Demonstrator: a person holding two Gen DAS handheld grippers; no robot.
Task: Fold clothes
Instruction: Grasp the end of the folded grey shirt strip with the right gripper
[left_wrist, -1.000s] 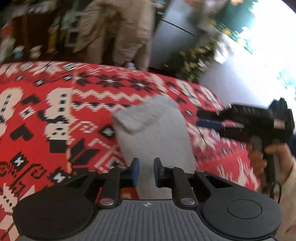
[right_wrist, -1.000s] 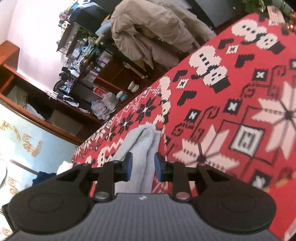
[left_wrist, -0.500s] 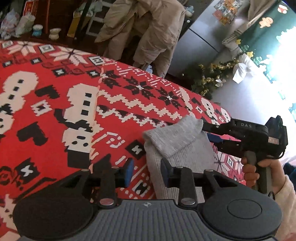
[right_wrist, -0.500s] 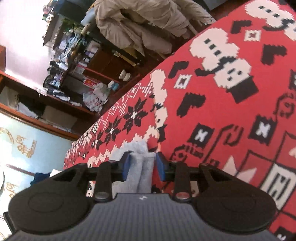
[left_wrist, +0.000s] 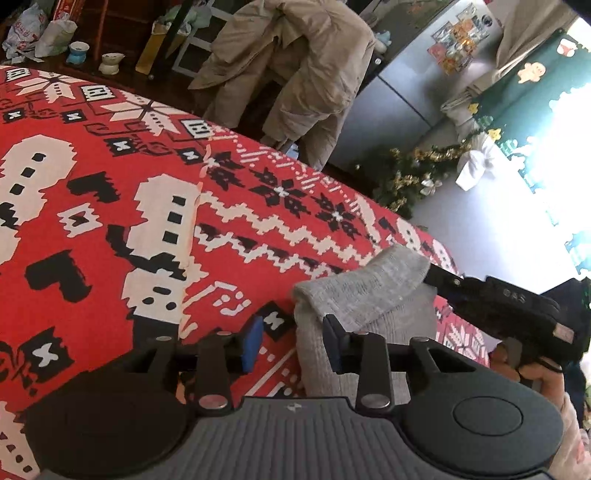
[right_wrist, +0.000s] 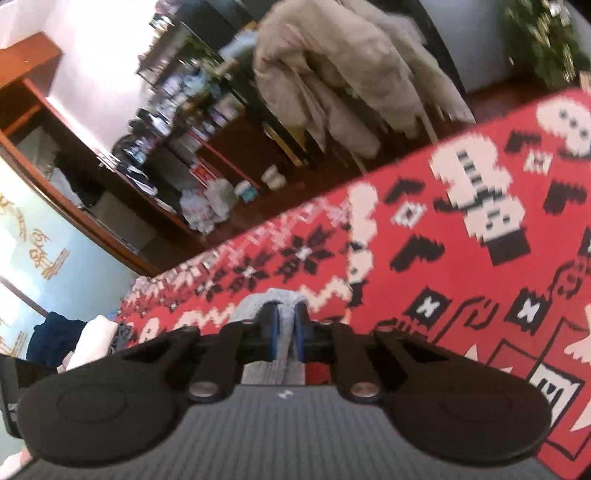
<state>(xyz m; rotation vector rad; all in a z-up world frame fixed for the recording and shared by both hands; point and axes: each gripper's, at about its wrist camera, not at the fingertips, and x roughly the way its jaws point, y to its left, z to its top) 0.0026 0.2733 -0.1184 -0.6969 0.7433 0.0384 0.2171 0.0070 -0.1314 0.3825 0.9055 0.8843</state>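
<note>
Lying on the red patterned blanket (left_wrist: 258, 229), lower right of the left wrist view, is the folded grey garment (left_wrist: 373, 295). Left gripper (left_wrist: 291, 343) is spread apart, with the garment's near edge just inside its right pad. Right gripper (right_wrist: 285, 334) is closing, its blue pads pinching the garment's far corner low in the centre of its own view.

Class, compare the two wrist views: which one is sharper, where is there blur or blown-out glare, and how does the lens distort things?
Left wrist view: sharp, with the window at the right edge blown out white; the red patterned blanket curves from fisheye bowing. Right wrist view: motion-blurred throughout, the shelves and blanket pattern smeared.
</note>
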